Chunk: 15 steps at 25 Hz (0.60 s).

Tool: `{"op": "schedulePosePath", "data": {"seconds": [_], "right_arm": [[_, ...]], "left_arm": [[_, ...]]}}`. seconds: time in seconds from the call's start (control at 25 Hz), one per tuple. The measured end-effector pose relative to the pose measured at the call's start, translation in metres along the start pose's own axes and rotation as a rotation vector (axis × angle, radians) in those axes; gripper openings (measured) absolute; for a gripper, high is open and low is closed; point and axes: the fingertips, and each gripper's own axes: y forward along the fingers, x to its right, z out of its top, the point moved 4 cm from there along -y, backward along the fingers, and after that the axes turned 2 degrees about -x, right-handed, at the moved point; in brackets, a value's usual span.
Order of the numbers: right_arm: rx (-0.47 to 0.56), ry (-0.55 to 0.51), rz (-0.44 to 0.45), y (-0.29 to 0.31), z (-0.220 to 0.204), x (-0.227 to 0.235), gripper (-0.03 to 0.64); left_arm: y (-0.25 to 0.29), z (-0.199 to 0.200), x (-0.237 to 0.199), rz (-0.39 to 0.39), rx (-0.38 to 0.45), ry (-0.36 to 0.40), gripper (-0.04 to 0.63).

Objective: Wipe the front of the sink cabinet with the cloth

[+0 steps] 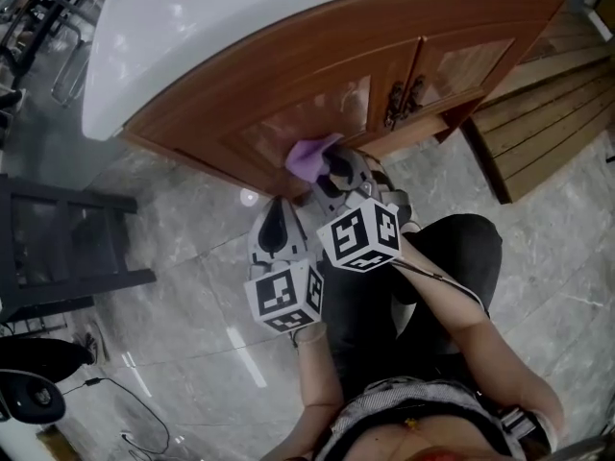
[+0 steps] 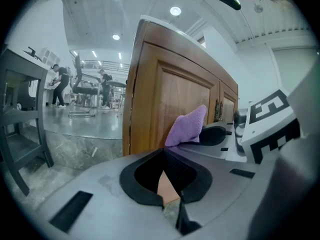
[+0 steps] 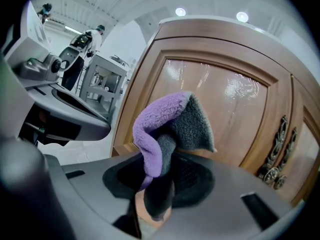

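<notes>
1. Clamping a folded purple-and-grey terry cloth (image 3: 170, 124) tight between the jaws of the right gripper (image 3: 157, 186).
2. Holding that cloth against the left panelled door of the curved brown wooden sink cabinet (image 1: 317, 65), near the door's lower edge, left of the brass door handles (image 1: 404, 99).
3. Keeping the left gripper (image 2: 167, 186) just beside the right one, jaws together on nothing, short of the cabinet front.
4. Working over a grey marble-tile floor (image 1: 192, 257).

Cloth (image 1: 312, 157) in right gripper (image 3: 159, 181), seemingly against cabinet door (image 1: 307, 113); left gripper (image 1: 274, 227) just beside, to its left.
</notes>
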Motion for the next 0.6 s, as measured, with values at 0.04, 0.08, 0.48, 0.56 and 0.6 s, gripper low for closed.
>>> {"op": "schedulePosePath", "data": {"seconds": [0.04,0.08,0.48,0.56,0.6], "right_arm": [[-0.001,0.004,-0.004,-0.001,-0.002,0.002,0.176],[-0.003,0.008,-0.008,-0.002,-0.003,0.005,0.176],[-0.042,0.026,-0.063,-0.012,-0.018,0.027,0.176],[-0.052,0.031,-0.082,-0.015,-0.024,0.035,0.176],[-0.057,0.033,-0.093,-0.016,-0.027,0.038,0.176]], "left_arm": [[0.001,0.000,0.002,-0.006,-0.002,0.001,0.000],[0.002,-0.001,0.004,-0.012,-0.003,0.002,0.000],[0.013,-0.002,0.021,-0.062,-0.010,0.009,0.000],[0.016,-0.003,0.026,-0.074,-0.014,0.009,0.000],[0.018,-0.004,0.028,-0.080,-0.016,0.008,0.000]]}}
